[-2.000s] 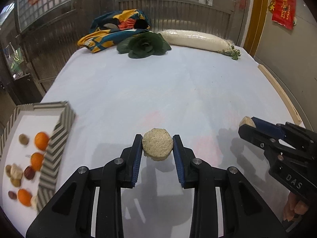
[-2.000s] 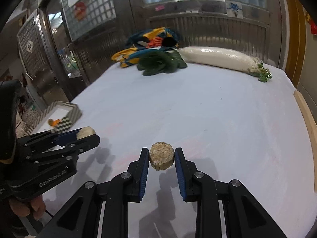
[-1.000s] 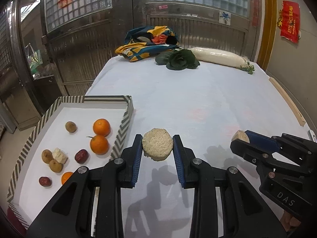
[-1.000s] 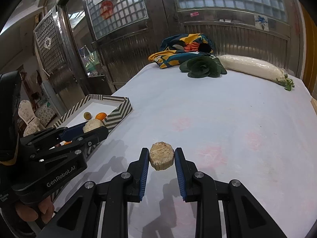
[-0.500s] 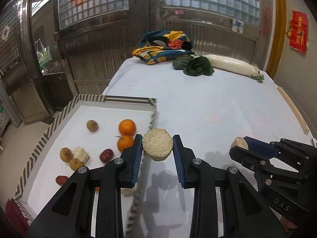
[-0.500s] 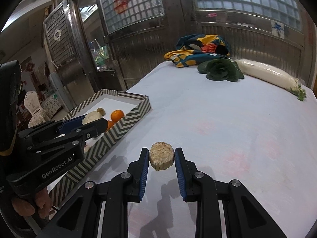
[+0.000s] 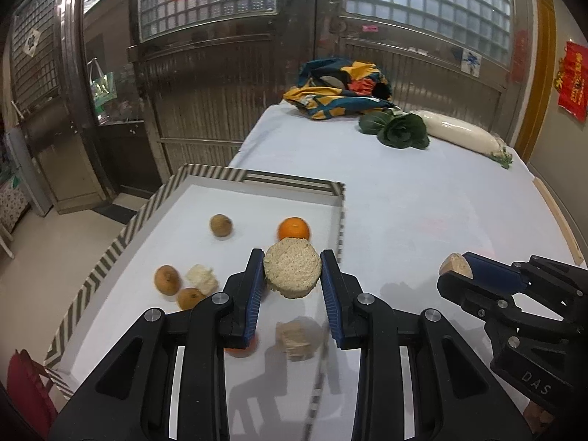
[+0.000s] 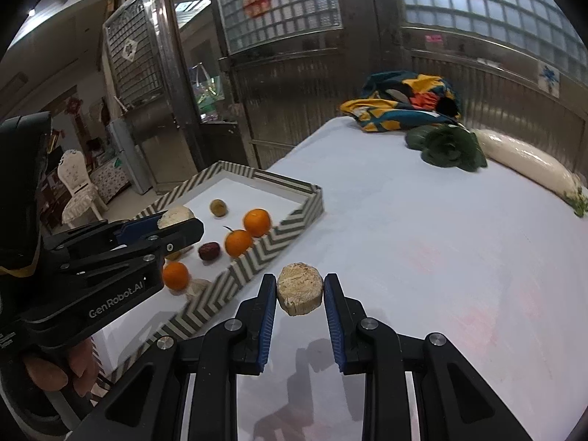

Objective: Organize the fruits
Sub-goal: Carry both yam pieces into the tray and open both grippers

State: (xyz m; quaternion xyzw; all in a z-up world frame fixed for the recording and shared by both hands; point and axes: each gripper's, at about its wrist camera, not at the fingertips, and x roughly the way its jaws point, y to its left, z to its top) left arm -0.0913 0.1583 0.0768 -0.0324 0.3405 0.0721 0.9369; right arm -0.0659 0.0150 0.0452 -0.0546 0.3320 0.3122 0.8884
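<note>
Currently both my grippers are loaded. Left gripper [image 7: 293, 279] is clamped on a pale grainy round slice [image 7: 293, 273], blue pads pressing both flat sides. It hangs over the striped tray [image 7: 110, 255], near the tray's right wall. Right gripper [image 8: 299, 299] is closed on a similar tan slice [image 8: 300, 288], held above the white tablecloth [image 8: 422, 228], just outside the tray's near corner.

Inside the tray, from the left wrist view: one orange [image 7: 293, 229] just behind the held slice, a brown round fruit [image 7: 221, 225] further left, two more brownish fruits [image 7: 167, 279] at the near left with a pale chunk [image 7: 200, 278] touching between them, and a tan block [image 7: 295, 339] under the jaws. Another orange shows partly behind the left finger. The right wrist view adds a dark red fruit [image 8: 209, 251] beside two oranges.

Far end of the table: a colourful cloth bundle [image 7: 340, 88], a dark green leafy vegetable [image 7: 402, 130] and a long white radish [image 7: 459, 136], well apart from the tray.
</note>
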